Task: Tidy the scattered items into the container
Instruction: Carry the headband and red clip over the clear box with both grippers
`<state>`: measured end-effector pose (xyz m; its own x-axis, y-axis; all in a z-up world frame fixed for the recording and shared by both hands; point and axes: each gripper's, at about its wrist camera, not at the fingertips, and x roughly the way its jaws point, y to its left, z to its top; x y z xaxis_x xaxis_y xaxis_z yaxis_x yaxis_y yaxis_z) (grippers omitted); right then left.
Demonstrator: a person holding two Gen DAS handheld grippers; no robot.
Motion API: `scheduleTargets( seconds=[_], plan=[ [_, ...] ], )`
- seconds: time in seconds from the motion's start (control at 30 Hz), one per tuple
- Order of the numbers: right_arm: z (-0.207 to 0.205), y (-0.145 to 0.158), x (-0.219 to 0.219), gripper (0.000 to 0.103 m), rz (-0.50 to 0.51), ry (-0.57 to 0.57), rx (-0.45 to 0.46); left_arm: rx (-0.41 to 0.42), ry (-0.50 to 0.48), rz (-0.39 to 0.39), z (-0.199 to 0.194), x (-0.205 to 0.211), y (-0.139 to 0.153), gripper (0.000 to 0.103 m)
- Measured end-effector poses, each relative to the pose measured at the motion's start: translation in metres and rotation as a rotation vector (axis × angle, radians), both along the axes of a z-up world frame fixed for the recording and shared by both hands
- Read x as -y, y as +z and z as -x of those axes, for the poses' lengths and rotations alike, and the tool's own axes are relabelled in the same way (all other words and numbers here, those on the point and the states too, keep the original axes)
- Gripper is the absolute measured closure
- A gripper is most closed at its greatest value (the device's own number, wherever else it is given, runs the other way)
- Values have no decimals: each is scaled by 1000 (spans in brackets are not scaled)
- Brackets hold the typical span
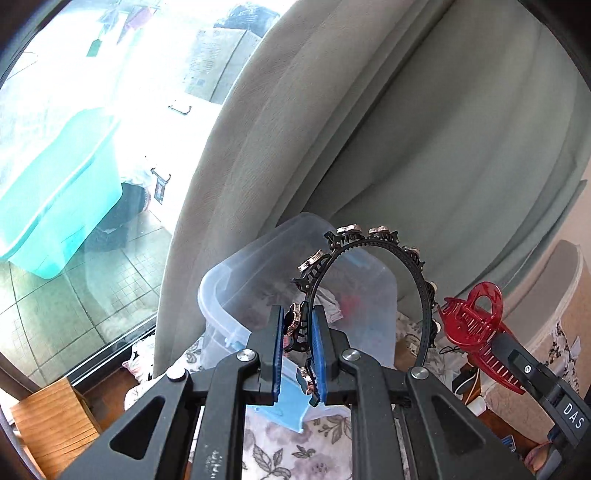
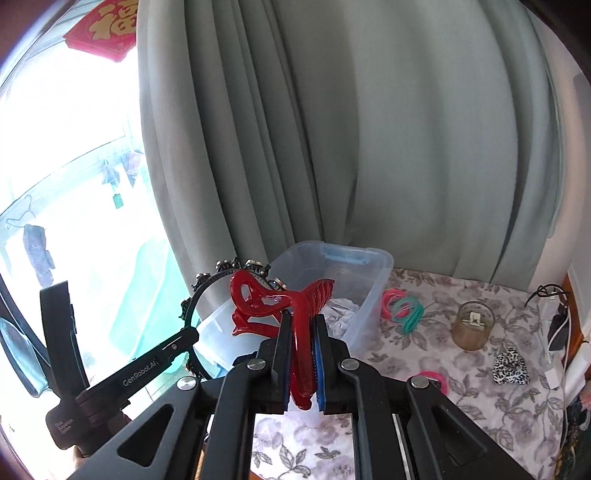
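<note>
Through the left wrist view, our left tool (image 1: 298,354) pinches a black studded headband (image 1: 373,258) raised before the clear container (image 1: 236,291), whose contents blur. In the right wrist view, our right tool (image 2: 302,354) clamps a red claw clip (image 2: 280,306) just before that container (image 2: 369,295), which holds crumpled white material (image 2: 345,314).

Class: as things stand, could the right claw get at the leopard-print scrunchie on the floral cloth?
Probably not yet: the right claw is shut on the red hair clip. Otherwise the scrunchie lies uncovered on the cloth.

"GenRobot.AI" along the left gripper (image 2: 184,341); "DAS" on the right gripper (image 1: 476,332); gold "福" on red hanging (image 2: 105,27).
</note>
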<state>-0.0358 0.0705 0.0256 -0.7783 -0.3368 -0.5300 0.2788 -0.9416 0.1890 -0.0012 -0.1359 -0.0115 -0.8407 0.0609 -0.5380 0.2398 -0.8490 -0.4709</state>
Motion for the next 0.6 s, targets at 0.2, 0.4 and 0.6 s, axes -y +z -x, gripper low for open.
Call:
scheduleTargets(
  seconds=[0.2, 0.4, 0.6],
  plan=[
    [28, -35, 8, 92, -13, 24, 69, 46, 15, -33, 16, 8, -22, 88],
    [49, -57, 8, 92, -13, 24, 124, 53, 25, -45, 25, 14, -28, 87],
    [62, -70, 6, 92, 12, 20, 161, 50, 34, -65, 24, 26, -26, 87]
  ],
)
